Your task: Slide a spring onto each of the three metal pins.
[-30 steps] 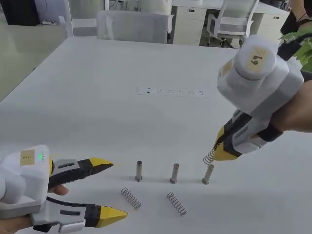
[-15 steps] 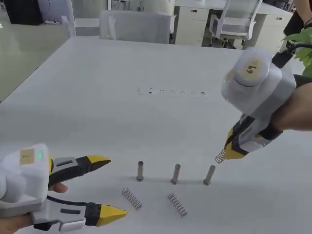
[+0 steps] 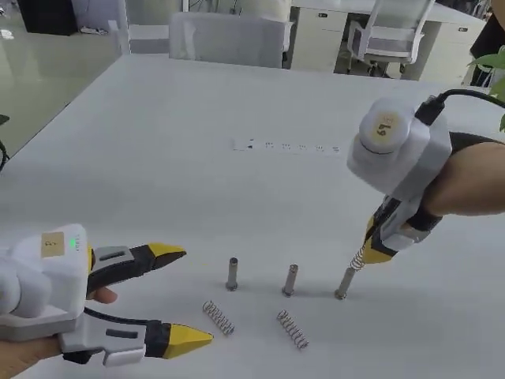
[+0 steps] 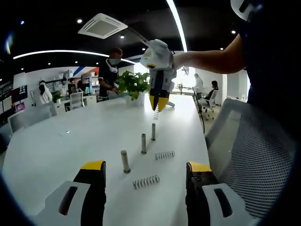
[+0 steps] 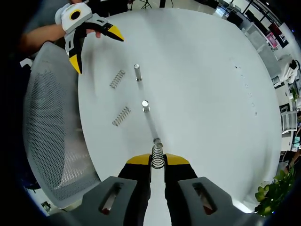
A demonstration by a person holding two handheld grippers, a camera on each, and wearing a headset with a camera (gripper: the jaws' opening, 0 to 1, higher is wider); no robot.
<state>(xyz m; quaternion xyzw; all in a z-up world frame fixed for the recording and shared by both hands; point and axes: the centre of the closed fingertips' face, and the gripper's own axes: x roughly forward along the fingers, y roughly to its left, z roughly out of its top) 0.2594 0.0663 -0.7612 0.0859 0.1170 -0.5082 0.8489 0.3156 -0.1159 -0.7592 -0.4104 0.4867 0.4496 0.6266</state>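
the right gripper (image 3: 372, 254), jaws clamped on a spring (image 3: 359, 258), holds it tilted just above the right pin (image 3: 346, 282), one place right of the middle pin (image 3: 290, 279). a loose spring (image 3: 292, 328) lies just in front of the middle pin, and a second loose spring (image 3: 218, 317) lies front-left of it. the left gripper (image 3: 189, 295) hovers well left of it, jaws wide apart. the spring looks light, thin and bendy, so it is probably best pinched gently near its upper coils.

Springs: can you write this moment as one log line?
right gripper: shut on held spring, tip at right pin top | left gripper: open | left spring, middle spring: lying loose
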